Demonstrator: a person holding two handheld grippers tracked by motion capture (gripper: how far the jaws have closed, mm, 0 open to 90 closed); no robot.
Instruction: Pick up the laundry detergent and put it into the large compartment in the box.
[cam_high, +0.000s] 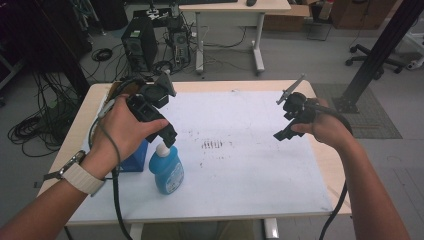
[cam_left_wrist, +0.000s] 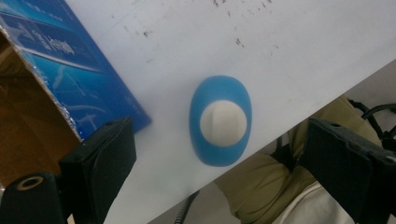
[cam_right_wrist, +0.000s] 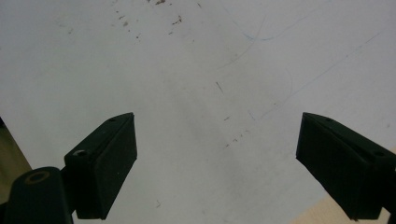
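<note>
A blue bottle with a white cap stands upright near the front left of the white mat. My left gripper hangs just above the cap, pointing down. From above in the left gripper view, the bottle sits between the wide-apart jaws of the left gripper, which is open and not touching it. A blue box stands beside the bottle, partly under my left hand; its open top shows brown cardboard. My right gripper is held over the mat's right side, and this right gripper is open and holds nothing.
The mat covers a wooden table and has dark smudges at its middle. Beyond the table on the floor are a computer tower, cables, a second desk and a black post.
</note>
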